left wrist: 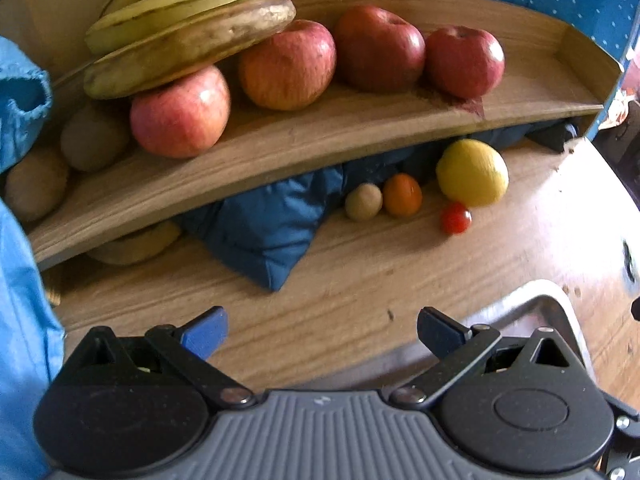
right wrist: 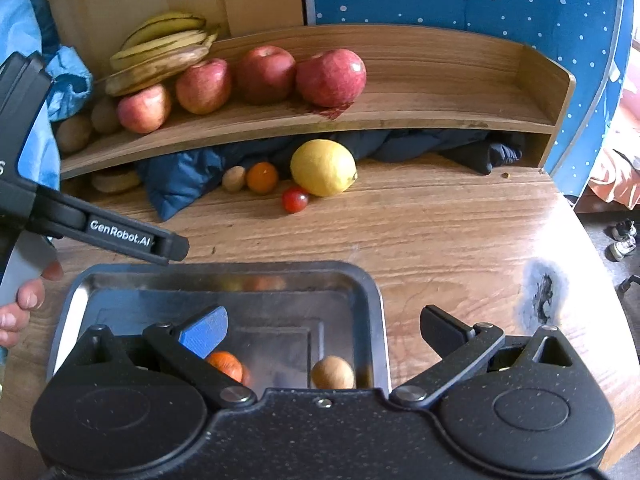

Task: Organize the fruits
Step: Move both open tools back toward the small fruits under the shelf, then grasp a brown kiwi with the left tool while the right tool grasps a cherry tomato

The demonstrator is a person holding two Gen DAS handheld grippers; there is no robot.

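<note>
Both tongs are standing wide and empty. The left tongs (left wrist: 322, 330) are hovering over bare worktop (left wrist: 360, 280), with the loose fruit lying well ahead of them: a lemon (left wrist: 472, 172), a small orange fruit (left wrist: 402, 195), a brownish round fruit (left wrist: 363, 202) touching it, and a cherry tomato (left wrist: 456, 218) just in front of the lemon. The right tongs (right wrist: 324, 330) are hanging over a metal tray (right wrist: 376, 300), which is already carrying an orange fruit (right wrist: 228, 364) and a brown round fruit (right wrist: 332, 372).

Judgement: the step in hand appears to be the transfer of small fruit from the worktop into the tray, between placements. The next move calls for one pair of tongs to be reaching forward to the cluster under the wooden shelf (left wrist: 320, 140), and closing gently on one piece; the tomato is small, likely soft and liable to roll.

The right wrist view is showing the tray's contents, the left tool's body and a hand (right wrist: 20, 308) gripping it, none of which the left view is giving. The left view is showing the apples (left wrist: 288, 64) and bananas (left wrist: 180, 28) on the shelf closer, plus only a corner of the tray.
</note>
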